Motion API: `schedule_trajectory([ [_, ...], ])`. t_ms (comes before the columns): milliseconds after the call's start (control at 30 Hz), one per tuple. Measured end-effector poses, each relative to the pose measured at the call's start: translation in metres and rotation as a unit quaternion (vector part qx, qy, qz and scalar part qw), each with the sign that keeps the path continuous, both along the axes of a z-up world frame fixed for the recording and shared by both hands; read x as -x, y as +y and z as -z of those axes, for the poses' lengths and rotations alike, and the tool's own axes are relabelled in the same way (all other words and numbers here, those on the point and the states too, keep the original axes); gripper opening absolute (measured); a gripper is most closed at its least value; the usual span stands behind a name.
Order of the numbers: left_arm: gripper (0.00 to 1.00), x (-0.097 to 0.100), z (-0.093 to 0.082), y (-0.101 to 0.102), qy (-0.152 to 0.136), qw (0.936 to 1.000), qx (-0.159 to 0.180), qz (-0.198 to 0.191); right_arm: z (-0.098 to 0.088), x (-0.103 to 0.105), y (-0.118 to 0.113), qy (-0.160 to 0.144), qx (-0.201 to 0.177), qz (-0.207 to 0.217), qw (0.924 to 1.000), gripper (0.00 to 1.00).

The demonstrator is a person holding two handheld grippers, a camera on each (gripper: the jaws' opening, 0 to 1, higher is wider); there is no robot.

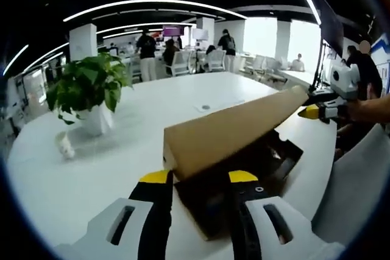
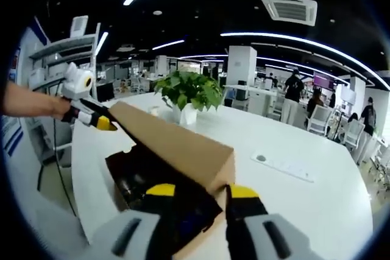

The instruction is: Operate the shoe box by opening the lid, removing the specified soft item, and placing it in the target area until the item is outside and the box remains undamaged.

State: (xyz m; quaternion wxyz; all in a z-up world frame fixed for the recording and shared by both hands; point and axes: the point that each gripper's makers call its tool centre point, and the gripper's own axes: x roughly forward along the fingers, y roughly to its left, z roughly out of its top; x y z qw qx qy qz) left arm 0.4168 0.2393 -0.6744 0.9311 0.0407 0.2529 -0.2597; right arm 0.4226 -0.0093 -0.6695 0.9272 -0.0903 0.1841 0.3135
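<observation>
Left gripper comes up from the bottom of the left gripper view, with its two yellow-tipped jaws standing apart. One corner of the cardboard lid sits between the tips, and I cannot tell if they touch it. One shoe box lies on the white table just past the jaws. Its lid is lifted and tilted, and the inside looks dark. I cannot make out what is in it. At the far end of the lid is the right gripper, held by a hand reaching in from the right, with its yellow tips at the lid's corner. One potted plant in a white pot stands on the table to the left. One small white thing lies near it, too blurry to name. Several people stand far back in the room.

Now the right gripper view. That gripper rises from the bottom with its two jaws apart, at the near corner of the lid; I cannot tell if they pinch it. The open box shows dark under the lid. At the far corner is the other gripper, held by a hand from the left. One plant stands behind the box on the table. One flat white plate is set into the table at the right.
</observation>
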Motion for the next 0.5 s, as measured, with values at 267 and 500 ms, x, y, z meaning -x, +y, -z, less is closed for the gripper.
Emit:
schedule_trajectory([
  [267,0.26,-0.008,-0.004,0.003,-0.005,0.9999,0.002,-0.009,-0.003,-0.010,-0.004,-0.006,0.007,0.001,1.0000,0.20],
  [500,0.20,-0.015,-0.007,0.007,-0.013,0.9998,-0.008,-0.014,-0.005,-0.019,-0.008,-0.014,0.018,0.008,0.9997,0.13],
])
